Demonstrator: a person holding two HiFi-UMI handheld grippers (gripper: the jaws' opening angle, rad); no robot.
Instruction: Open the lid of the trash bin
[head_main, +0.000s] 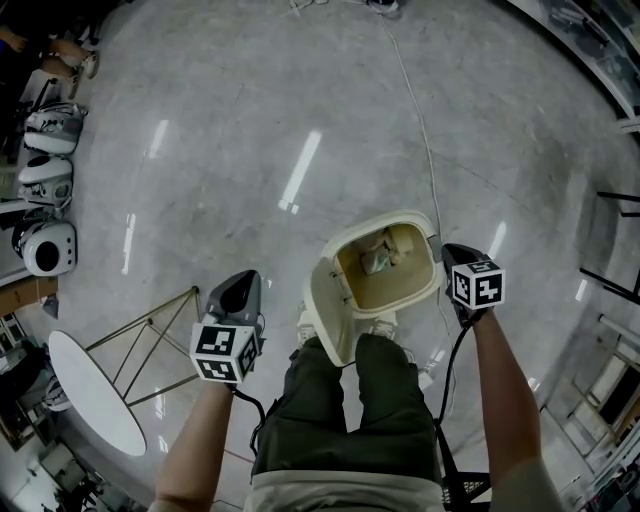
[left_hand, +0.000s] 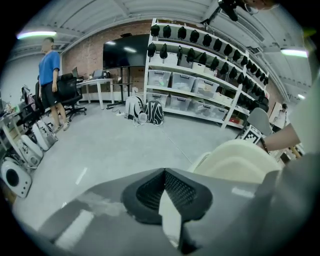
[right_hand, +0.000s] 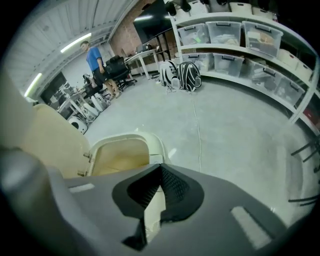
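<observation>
A cream trash bin (head_main: 428, 280) stands on the grey floor just ahead of my feet. Its lid (head_main: 325, 310) is swung up and back toward me, and the opening shows some crumpled trash (head_main: 378, 262) inside. My right gripper (head_main: 455, 258) is shut and empty, its tip right beside the bin's right rim. In the right gripper view the open bin (right_hand: 150, 142) lies just past the jaws, with the raised lid (right_hand: 45, 140) at the left. My left gripper (head_main: 237, 292) hangs shut and empty, left of the lid and apart from it. The lid (left_hand: 240, 160) shows at the right of the left gripper view.
A white oval board on a thin metal stand (head_main: 95, 390) is at my lower left. A cable (head_main: 420, 130) runs across the floor past the bin. White machines (head_main: 45, 245) line the left edge. Shelves with bins (left_hand: 200, 85) and a person in blue (left_hand: 50, 75) are farther off.
</observation>
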